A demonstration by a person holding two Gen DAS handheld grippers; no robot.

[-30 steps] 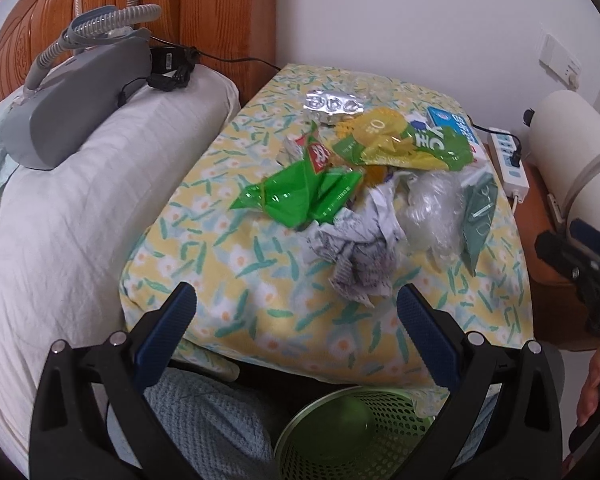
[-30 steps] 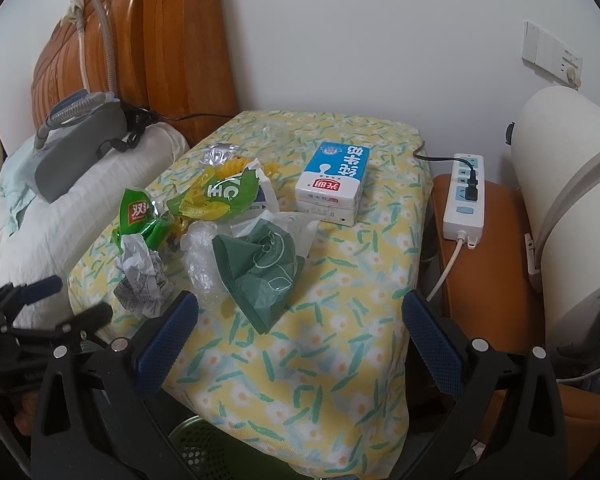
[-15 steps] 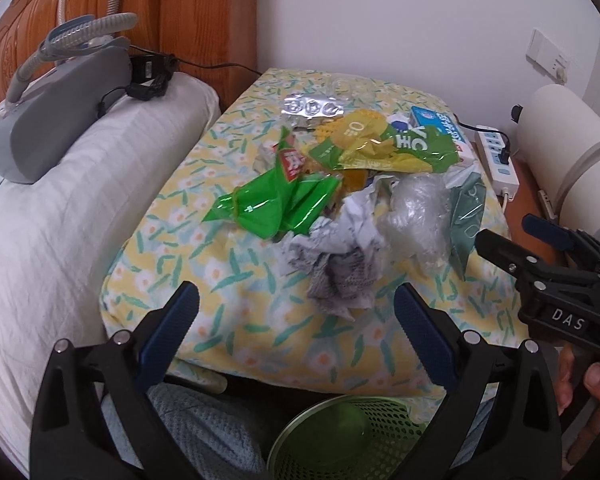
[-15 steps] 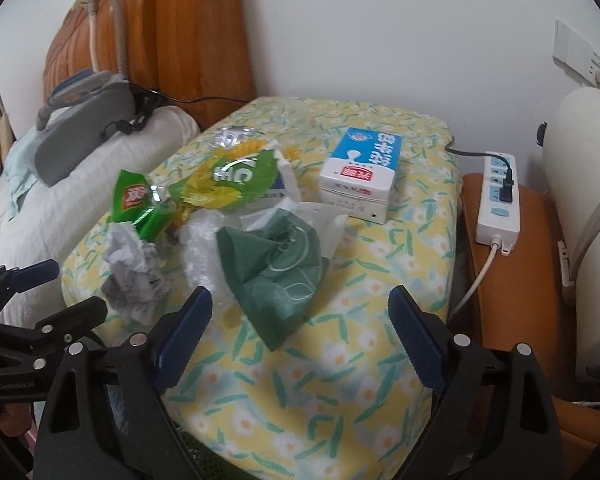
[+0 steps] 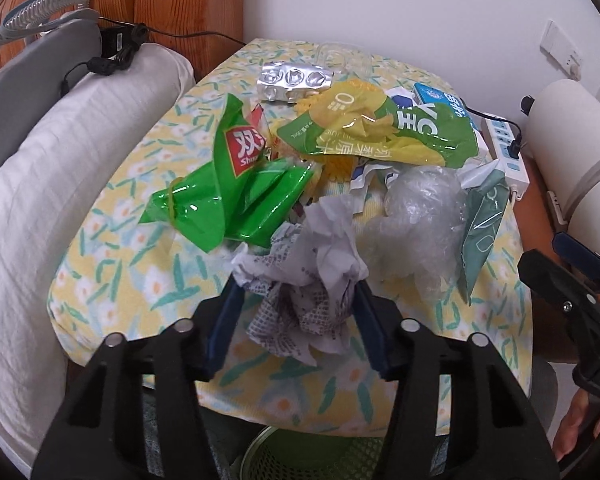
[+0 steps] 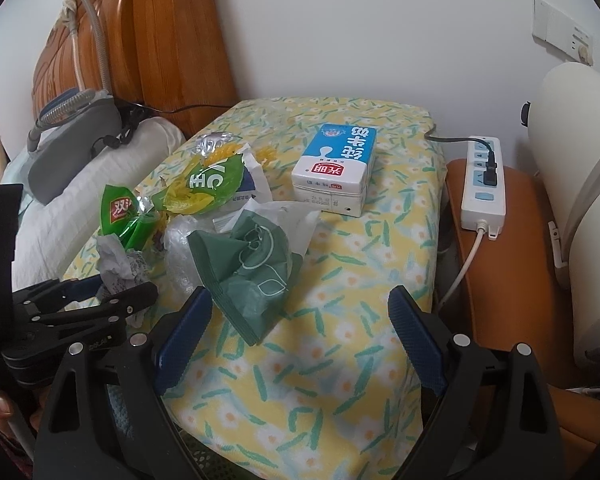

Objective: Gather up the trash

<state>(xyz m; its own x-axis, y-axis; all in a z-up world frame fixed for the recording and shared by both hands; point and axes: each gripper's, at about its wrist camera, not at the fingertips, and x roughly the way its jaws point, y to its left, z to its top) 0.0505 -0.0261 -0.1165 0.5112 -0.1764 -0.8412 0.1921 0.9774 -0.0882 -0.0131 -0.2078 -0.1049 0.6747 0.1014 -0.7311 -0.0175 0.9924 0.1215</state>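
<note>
A crumpled printed paper (image 5: 312, 256) lies at the near edge of a trash pile on the flower-patterned cloth (image 6: 360, 280). My left gripper (image 5: 296, 308) is closing on it, and both blue pads touch the paper's sides. Behind it lie a green snack bag (image 5: 220, 200), a yellow-green wrapper (image 5: 380, 128), clear plastic (image 5: 420, 216) and a foil blister pack (image 5: 296, 80). My right gripper (image 6: 300, 296) stands open over bare cloth. A dark green bag (image 6: 248, 264) lies just ahead of its left finger, and a milk carton (image 6: 336, 168) lies further back.
A green mesh bin (image 5: 300, 456) stands on the floor below the table's near edge. A white pillow (image 5: 60, 184) with a grey device lies to the left. To the right are a power strip (image 6: 482, 180) on a wooden stand and a white appliance.
My left gripper moved forward and down to the crumpled paper, and its jaws narrowed from wide open to the paper's sides. The right gripper narrowed slightly and stayed about where it was.
</note>
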